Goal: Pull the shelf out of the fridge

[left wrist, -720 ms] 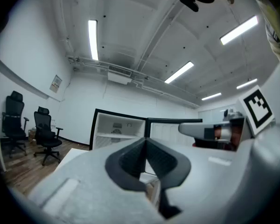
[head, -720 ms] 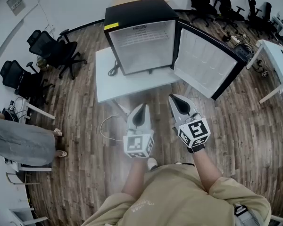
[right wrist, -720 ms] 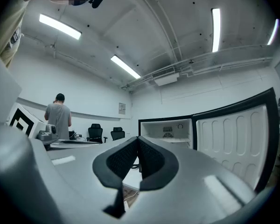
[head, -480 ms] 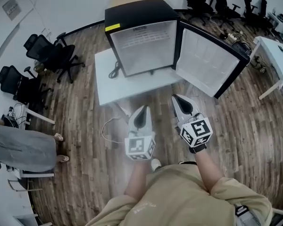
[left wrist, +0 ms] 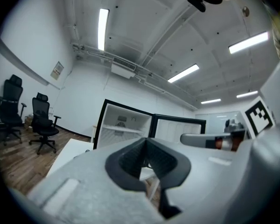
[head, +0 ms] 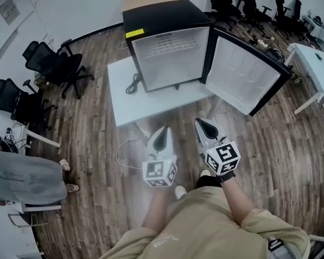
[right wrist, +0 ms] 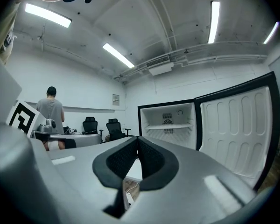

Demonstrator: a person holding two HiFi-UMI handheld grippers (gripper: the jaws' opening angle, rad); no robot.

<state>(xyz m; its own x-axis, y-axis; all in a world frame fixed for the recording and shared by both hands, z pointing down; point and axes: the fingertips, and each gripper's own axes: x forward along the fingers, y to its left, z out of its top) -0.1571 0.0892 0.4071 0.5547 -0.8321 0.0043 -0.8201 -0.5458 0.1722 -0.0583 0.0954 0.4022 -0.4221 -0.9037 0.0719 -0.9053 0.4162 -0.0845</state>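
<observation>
A black mini fridge [head: 163,16] stands on a low white table [head: 146,104], its door [head: 248,74] swung open to the right. Inside, a white shelf [head: 173,43] sits across the upper part; it also shows as the shelf [left wrist: 123,129] in the left gripper view and the shelf [right wrist: 170,126] in the right gripper view. My left gripper [head: 163,129] and right gripper [head: 200,122] hover side by side over the floor, short of the table. Both are shut and empty, pointing toward the fridge, as the left gripper [left wrist: 147,141] and right gripper [right wrist: 137,139] also show close up.
A black cable [head: 132,82] lies on the table beside the fridge, and a white cord [head: 121,150] loops on the wood floor. Office chairs [head: 54,63] stand at the left, a person [head: 21,177] at the left edge, a white desk [head: 316,63] at the right.
The head view has shifted a little, so the fridge and table sit slightly more to the right. Both grippers stay shut and side by side, still short of the table.
</observation>
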